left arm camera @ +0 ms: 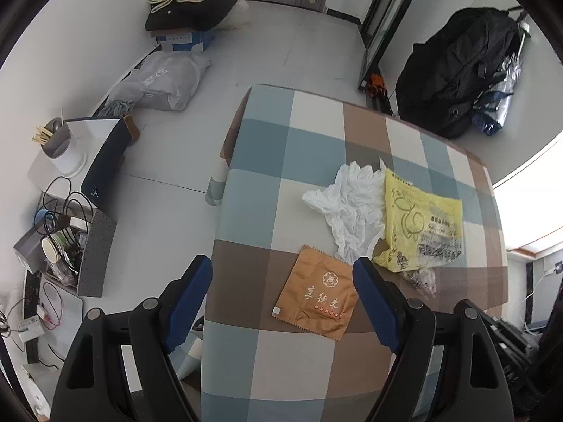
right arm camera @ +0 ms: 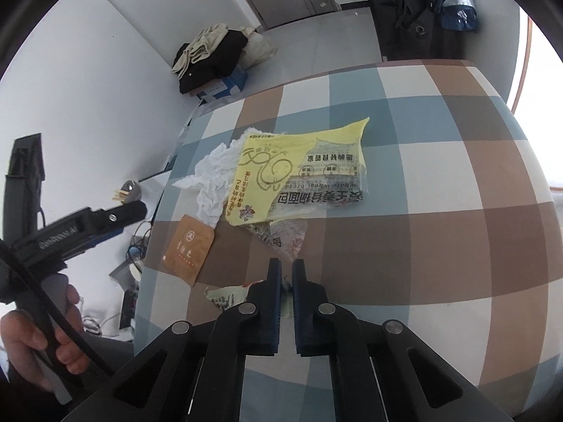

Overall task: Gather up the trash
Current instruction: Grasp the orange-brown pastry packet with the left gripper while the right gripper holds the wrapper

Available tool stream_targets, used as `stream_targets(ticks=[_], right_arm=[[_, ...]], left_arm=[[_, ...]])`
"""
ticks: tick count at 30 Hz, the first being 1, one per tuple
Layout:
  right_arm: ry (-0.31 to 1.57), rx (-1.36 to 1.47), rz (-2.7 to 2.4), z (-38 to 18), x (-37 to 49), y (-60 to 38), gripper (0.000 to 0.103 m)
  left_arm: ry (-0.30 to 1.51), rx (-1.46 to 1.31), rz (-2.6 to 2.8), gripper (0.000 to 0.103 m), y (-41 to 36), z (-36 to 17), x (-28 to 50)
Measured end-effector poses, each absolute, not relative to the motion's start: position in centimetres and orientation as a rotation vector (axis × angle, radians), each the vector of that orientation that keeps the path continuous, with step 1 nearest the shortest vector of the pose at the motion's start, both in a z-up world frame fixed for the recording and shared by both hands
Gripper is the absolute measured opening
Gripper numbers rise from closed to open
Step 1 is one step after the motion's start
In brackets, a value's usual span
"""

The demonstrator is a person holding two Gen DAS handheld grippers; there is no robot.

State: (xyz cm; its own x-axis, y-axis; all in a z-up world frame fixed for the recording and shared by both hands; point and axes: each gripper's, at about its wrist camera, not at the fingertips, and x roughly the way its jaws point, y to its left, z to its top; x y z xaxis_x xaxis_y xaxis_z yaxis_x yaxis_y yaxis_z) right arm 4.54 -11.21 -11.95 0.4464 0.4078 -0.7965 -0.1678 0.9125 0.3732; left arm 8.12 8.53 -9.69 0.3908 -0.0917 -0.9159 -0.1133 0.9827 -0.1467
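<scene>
Brown wrapper (left arm camera: 315, 299) — near table edge (left arm camera: 210, 274)

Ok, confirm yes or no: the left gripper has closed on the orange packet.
No. The left gripper stands wide open, and the orange packet lies flat on the table between its fingers.

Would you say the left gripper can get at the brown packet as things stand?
Probably yes. The left gripper is open, and the brown packet lies flat between its fingers with nothing on top. The tissue sits beyond it.
</scene>
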Motion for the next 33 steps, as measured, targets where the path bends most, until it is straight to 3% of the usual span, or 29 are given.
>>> stream_targets(ticks=[21,24,27,29,30,33], right_arm=[[0.972,0.343,0.317,-10.2,3.9,-16.4,0.005],[0.967,0.35,0.321,-10.1,3.8,-16.6,0.005],[0.964,0.346,0.331,-9.9,3.7,-16.6,0.005],[0.956,0.337,0.334,-9.7,3.4,-16.5,0.005],[0.954,0.332,0.336,-9.7,3.4,-16.4,0.005],[0.948,0.33,0.333,-9.6,3.1,-16.5,0.005]], left_arm=[[1.274,0.107,-0.116,0.079,3.5,-12.6,8.0],[1.271,0.099,-0.111,0.071,3.6,-12.3,8.0],[1.254,0.087,-0.117,0.049,3.8,-12.0,8.0],[1.246,0.096,-0.129,0.044,3.4,-12.0,7.9],[1.24,0.095,-0.138,0.033,3.3,-12.0,7.8],[1.236,0.099,-0.139,0.032,3.2,-12.0,7.7]])
